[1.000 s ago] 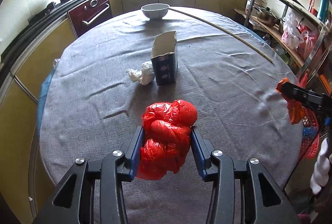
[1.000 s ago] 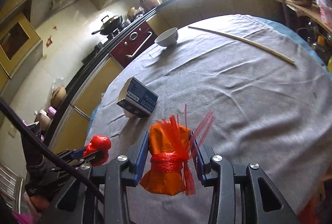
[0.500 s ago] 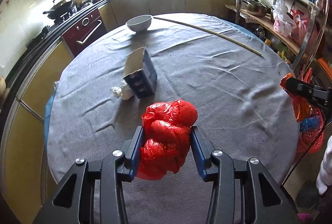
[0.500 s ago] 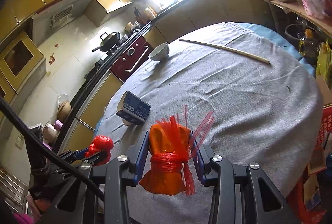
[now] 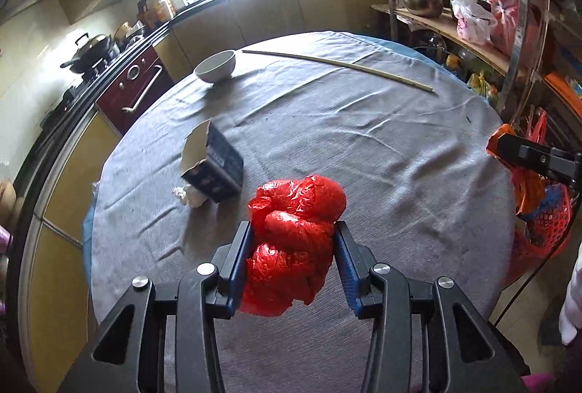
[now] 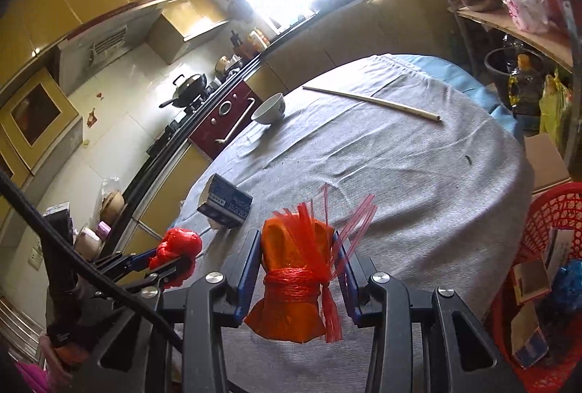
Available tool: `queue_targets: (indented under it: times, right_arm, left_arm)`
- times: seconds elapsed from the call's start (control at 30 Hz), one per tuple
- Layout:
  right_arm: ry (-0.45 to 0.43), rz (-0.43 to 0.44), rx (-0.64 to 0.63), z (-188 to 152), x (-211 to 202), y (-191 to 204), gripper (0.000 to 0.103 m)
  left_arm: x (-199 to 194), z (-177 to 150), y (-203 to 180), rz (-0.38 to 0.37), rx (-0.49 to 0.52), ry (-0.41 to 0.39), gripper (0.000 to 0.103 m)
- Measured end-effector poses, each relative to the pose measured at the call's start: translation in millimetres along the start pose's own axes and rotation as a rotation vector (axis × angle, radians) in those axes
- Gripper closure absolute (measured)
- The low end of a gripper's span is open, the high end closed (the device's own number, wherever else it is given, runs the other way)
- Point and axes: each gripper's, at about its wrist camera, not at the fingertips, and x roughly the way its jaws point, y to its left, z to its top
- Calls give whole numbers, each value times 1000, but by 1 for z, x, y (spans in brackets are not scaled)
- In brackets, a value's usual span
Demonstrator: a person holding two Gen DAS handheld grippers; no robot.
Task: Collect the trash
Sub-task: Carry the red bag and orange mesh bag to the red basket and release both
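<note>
My left gripper (image 5: 293, 236) is shut on a crumpled red plastic bag (image 5: 294, 240), held above the near part of the round table. My right gripper (image 6: 296, 240) is shut on an orange net bag (image 6: 291, 280) tied with red string. The right wrist view also shows the left gripper (image 6: 174, 256) with its red plastic bag (image 6: 178, 242) at the lower left. On the grey tablecloth (image 5: 363, 153) lie an open dark blue carton (image 5: 214, 163) and a white crumpled tissue (image 5: 191, 196) beside it. A red mesh basket (image 6: 545, 269) holding boxes and a blue wrapper stands off the table's right edge.
A white bowl (image 5: 216, 65) and a long thin stick (image 5: 338, 65) lie at the table's far side. Kitchen counters, a stove with a wok (image 5: 91, 47) and an oven (image 5: 138, 83) run behind. A metal shelf rack (image 5: 473, 18) with pots and bags stands on the right.
Both grippers have pulled back and drifted right with their bags still held; the table looks farther away, and the red basket has come into the right wrist view.
</note>
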Motion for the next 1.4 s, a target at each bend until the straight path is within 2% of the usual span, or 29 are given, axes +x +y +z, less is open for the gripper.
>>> queue_targets:
  times: [0.47, 1.1, 1.3, 1.4]
  right_arm:
    - [-69, -53, 60, 6, -33, -32, 61]
    - [-189, -159, 185, 8, -105, -94, 61]
    - [-217, -198, 208, 6, -123, -109, 61]
    - [-230, -219, 229, 3, -131, -119, 61]
  left_arm:
    - [0, 23, -42, -21, 93, -24, 57]
    - [0, 52, -115, -81, 250, -67, 57]
    - [-2, 59, -147, -159, 316, -101, 57]
    - [-3, 64, -164, -239, 344, -114, 57]
